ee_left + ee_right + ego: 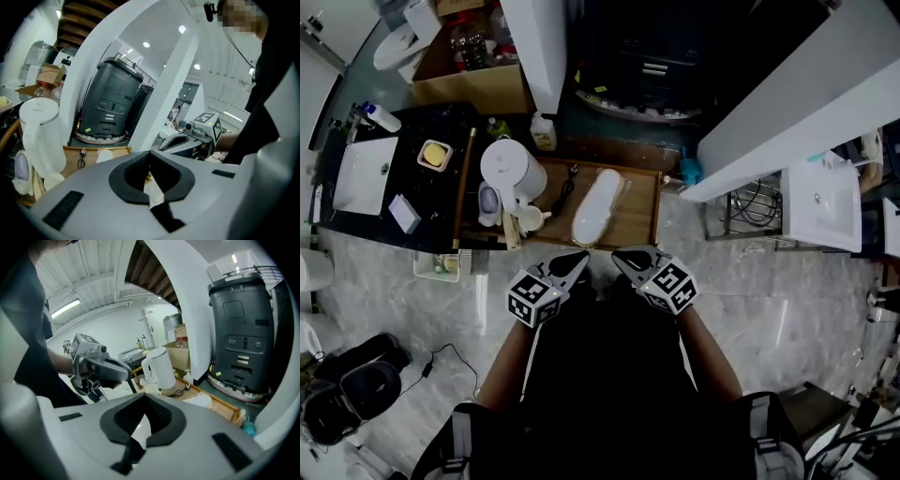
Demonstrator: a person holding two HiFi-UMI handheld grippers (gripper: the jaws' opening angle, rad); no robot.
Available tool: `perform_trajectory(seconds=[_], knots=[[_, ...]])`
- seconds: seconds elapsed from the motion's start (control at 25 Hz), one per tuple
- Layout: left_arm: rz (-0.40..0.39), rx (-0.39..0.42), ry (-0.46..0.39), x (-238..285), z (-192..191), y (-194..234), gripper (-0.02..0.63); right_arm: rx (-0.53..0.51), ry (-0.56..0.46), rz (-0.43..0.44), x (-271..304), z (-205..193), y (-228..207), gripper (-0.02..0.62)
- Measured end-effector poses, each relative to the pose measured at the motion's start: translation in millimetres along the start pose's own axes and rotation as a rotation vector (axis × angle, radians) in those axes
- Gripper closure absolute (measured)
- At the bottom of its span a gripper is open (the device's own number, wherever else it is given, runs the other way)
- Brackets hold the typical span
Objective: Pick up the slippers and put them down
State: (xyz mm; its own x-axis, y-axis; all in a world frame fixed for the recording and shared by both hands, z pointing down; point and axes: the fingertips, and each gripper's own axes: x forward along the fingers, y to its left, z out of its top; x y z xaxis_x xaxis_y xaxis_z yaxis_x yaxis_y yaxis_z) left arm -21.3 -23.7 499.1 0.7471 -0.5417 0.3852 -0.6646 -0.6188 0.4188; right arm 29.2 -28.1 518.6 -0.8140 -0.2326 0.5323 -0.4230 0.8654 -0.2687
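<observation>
**Desk:** Where is the slipper?

**Operator:** I see one white slipper (596, 204). It lies flat on the wooden tray (657, 204), about mid-tray, with its length running from the tray's near edge toward its far edge. Nothing touches it.

**Desk:** What else is on that tray?

**Operator:** A white kettle (513, 169) stands upright at the tray's left end. A dark cable (565, 187) lies on the wood between the kettle and the slipper. A small white cup (530, 218) sits at the tray's near left corner, just beside the kettle. Beyond the tray's far edge I can make out a black machine (656, 56) on the floor.

**Desk:** And your tools?

**Operator:** I have the left gripper (584, 255) clenched. In its own view the jaws meet tip to tip with nothing between them. The right gripper (616, 255) is the same, jaws pressed together and empty. Both hang just short of the tray's near edge, above the pale floor, not over the wood. They sit side by side, the left one nearer the kettle end. Their tips angle in toward each other, close but apart. Both point toward the tray and slightly down.

**Desk:** Is either one in contact with the slipper?

**Operator:** No. Both are apart from it, on the near side of the tray.
</observation>
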Motion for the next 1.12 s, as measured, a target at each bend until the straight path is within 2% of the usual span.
perform_trajectory(seconds=[0.16, 0.28, 0.44, 0.64, 0.76, 0.88, 1.04, 1.12], knots=[[-0.051, 0.048, -0.018, -2.1, 15.2, 21.7, 0.597, 0.028, -0.040, -0.013, 22.6, 12.8, 2.5, 0.589], [-0.085, 0.036, -0.001, -3.6, 13.7, 29.4, 0.595, 0.078, -0.058, 0.004, 30.7, 12.0, 9.9, 0.589], [-0.140, 0.001, -0.002, 0.4, 18.2, 34.7, 0.595, 0.090, -0.063, 0.003, 36.0, 15.0, 4.6, 0.588], [-0.120, -0.017, 0.009, 14.2, 15.9, 41.7, 0.594, 0.096, -0.053, -0.011, 34.8, 10.4, -9.7, 0.581], [-0.109, -0.055, 0.023, 19.0, 11.0, 45.7, 0.584, 0.097, -0.042, -0.043, 35.9, 5.5, -19.4, 0.501], [-0.101, -0.096, 0.036, 24.4, 6.3, 50.2, 0.494, 0.095, -0.032, -0.076, 35.5, -1.9, -30.0, 0.435], [-0.073, -0.060, 0.078, 30.3, -3.3, 53.6, 0.410, 0.131, -0.027, -0.108, 31.5, -9.7, -40.1, 0.322], [-0.067, -0.055, 0.090, 31.9, -7.3, 56.6, 0.394, 0.126, -0.033, -0.124, 31.6, -12.5, -44.7, 0.305]])
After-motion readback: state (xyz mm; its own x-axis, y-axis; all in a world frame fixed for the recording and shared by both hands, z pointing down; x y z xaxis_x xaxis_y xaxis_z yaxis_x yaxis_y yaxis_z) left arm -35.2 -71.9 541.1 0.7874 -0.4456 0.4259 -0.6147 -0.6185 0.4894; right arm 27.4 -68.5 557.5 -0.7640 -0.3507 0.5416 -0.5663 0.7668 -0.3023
